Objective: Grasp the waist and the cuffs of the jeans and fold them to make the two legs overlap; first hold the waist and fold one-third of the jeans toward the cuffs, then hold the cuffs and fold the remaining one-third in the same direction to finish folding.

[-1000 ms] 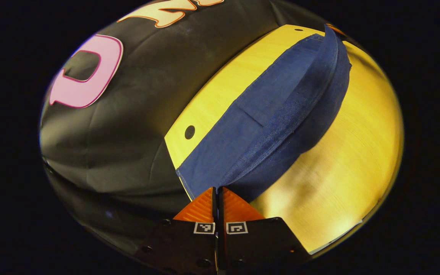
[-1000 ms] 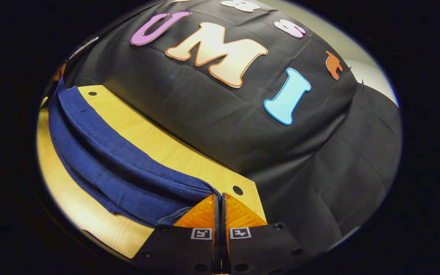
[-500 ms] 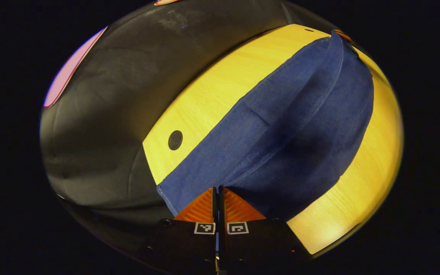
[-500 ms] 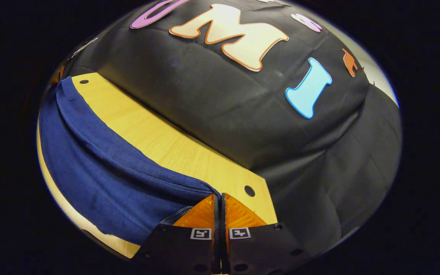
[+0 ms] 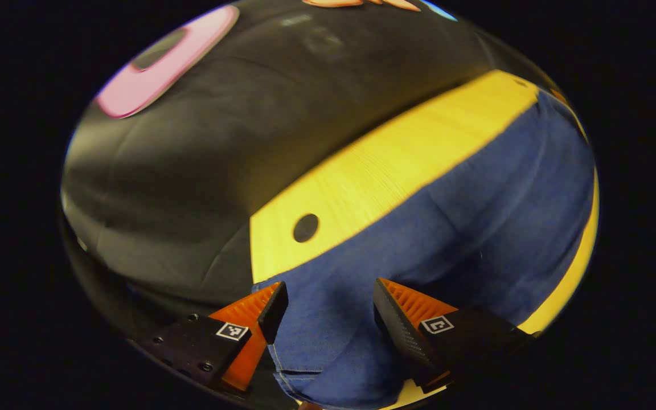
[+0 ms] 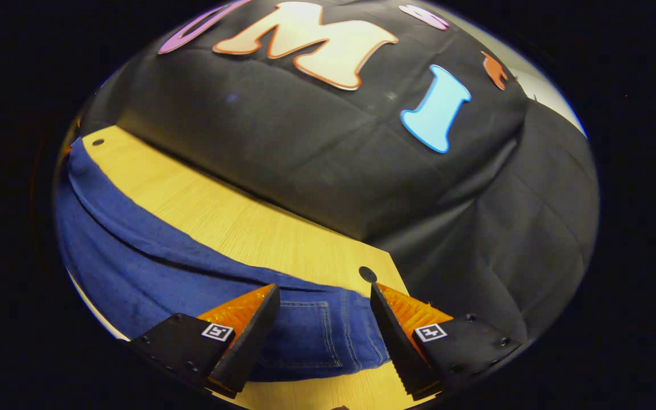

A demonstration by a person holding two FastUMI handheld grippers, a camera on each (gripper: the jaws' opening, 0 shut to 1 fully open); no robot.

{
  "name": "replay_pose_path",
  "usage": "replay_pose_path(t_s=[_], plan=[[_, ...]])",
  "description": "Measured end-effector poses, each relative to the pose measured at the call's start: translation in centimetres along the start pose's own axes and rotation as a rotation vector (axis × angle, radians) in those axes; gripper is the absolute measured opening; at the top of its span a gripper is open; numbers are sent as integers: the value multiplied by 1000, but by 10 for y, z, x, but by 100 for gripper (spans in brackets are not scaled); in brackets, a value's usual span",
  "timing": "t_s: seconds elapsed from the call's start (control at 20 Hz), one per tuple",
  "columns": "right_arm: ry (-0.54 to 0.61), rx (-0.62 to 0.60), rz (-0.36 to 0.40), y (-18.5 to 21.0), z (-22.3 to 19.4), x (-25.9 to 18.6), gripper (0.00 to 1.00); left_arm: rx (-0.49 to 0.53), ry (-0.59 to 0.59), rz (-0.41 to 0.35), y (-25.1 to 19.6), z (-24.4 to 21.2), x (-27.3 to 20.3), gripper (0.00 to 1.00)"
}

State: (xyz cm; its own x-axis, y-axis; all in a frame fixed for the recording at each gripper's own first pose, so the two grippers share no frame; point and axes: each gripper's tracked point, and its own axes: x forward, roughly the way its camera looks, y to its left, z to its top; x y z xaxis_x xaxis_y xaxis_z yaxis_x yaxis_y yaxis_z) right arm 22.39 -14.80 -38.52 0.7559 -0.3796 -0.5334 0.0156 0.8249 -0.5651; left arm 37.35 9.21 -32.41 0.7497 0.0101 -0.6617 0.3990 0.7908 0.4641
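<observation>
Left gripper view shows the blue jeans [image 5: 453, 228] lying flat on the yellow wooden table [image 5: 385, 165], spreading from the bottom centre of the frame up toward the right edge. A soft ridge in the denim runs diagonally through the middle of the cloth. The left gripper [image 5: 328, 310] sits at the bottom of the frame with its two fingers spread wide apart, denim showing in the gap between them and nothing pinched. A stitched seam edge of the jeans shows at the very bottom, below the gap. A round dark hole [image 5: 306, 227] in the tabletop lies just above the left finger, on the bare strip of wood between the jeans and the black cloth wall [image 5: 203, 148], which takes the upper left of the frame.

In the right gripper view the jeans [image 6: 134, 267] run from the left edge down to the bottom centre, folded over on themselves so that a long raised edge crosses the cloth. A stitched back pocket [image 6: 311, 333] lies between the fingers of the right gripper [image 6: 322, 319], which also stand wide apart and hold nothing. Pale wooden table [image 6: 237, 222] shows above the denim and again below it at the bottom edge. A dark hole [image 6: 367, 274] sits just above the right finger, at the table's corner. The black cloth wall [image 6: 419, 199] covers the upper and right parts of the frame.
</observation>
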Motion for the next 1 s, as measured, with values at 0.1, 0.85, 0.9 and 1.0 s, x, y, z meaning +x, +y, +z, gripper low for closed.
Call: replay_pose_path(t_s=[0.1, 0.85, 0.9, 1.0], plan=[[9, 75, -17, -18, -8, -7, 99, -108, -55, 6, 1, 8, -9, 94], [314, 715, 11, -92, -162, 25, 100, -500, -293, -20, 15, 40, -19, 95], [332, 756, 26, -90, -169, 33, 100, -512, -290, -11, 15, 44, -24, 95], [403, 829, 47, -80, -190, 43, 96, -525, -303, 10, 19, 54, -38, 95]])
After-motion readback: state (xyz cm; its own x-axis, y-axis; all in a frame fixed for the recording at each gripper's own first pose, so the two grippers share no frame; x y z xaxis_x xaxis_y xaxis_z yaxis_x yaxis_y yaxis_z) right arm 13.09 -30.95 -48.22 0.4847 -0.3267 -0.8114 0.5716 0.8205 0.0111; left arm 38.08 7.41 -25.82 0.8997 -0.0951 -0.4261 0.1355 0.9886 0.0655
